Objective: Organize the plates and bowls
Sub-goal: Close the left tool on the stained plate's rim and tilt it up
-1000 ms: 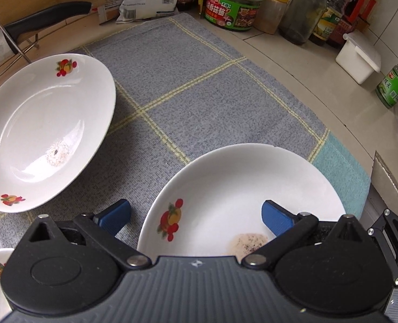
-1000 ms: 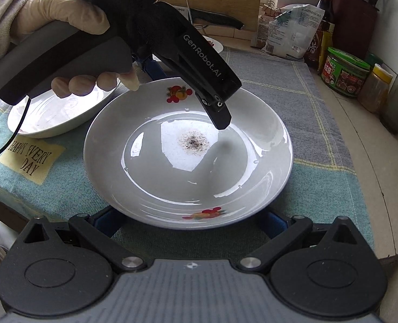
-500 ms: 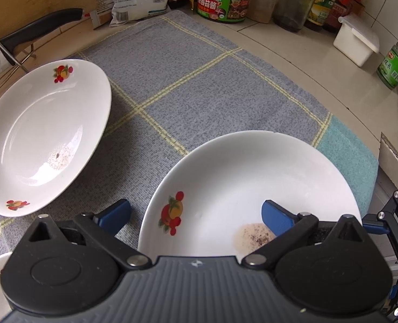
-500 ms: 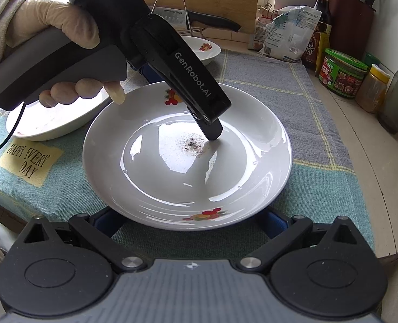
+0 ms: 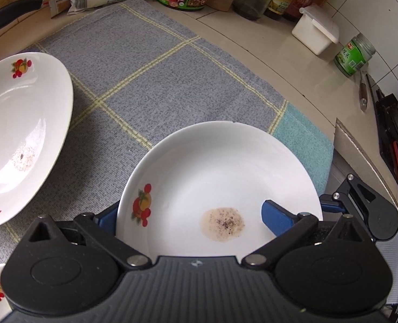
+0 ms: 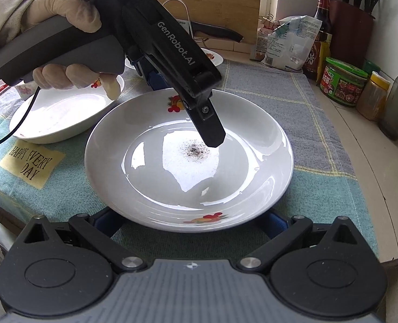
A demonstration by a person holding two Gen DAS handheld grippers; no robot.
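A white plate with fruit prints and a speckled stain [image 5: 220,177] lies on the checked cloth; it also shows in the right wrist view [image 6: 188,161]. My left gripper [image 5: 190,215] is open, one finger [image 5: 277,218] over the plate's inside, the other outside its rim, straddling the edge. My right gripper [image 6: 188,220] is open at the plate's near rim, its fingers mostly hidden under it. A second white plate [image 5: 18,137] lies to the left. A white bowl [image 6: 64,113] sits behind the left hand.
Jars, bottles and a white box [image 5: 314,32] line the counter at the back right. A snack bag [image 6: 287,45] and a knife block [image 6: 352,27] stand by the wall. The counter edge [image 5: 366,156] drops off on the right.
My left gripper has moved forward over the stained plate, so its rim now lies between the fingers. The plate looks slightly raised toward the right camera. The right gripper has stayed at the near rim.
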